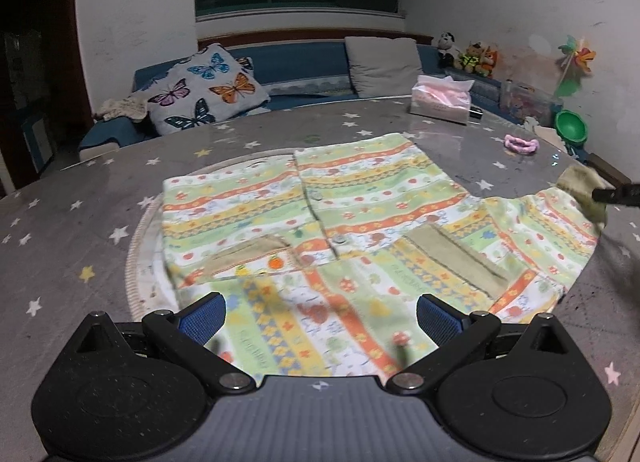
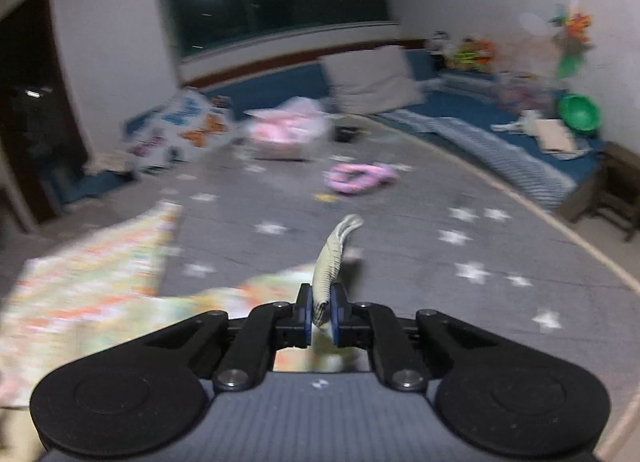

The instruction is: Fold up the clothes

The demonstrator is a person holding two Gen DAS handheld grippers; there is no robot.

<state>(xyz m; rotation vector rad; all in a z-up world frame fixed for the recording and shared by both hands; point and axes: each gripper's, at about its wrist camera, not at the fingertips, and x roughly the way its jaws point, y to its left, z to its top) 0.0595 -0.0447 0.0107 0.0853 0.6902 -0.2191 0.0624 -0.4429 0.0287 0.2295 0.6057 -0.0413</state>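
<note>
While the striped, fruit-printed shirt lies flat on the star-patterned table, its long axis runs from 9 to 3 o'clock, button placket pointing toward 12. Left gripper hovers spread wide; right gripper pinches the beige cuff.

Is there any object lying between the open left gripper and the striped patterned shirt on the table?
Nothing visible does. The open left gripper hovers directly over the near hem of the colourful striped children's shirt. The pink ring-shaped hair tie lies apart, beyond the shirt.
</note>
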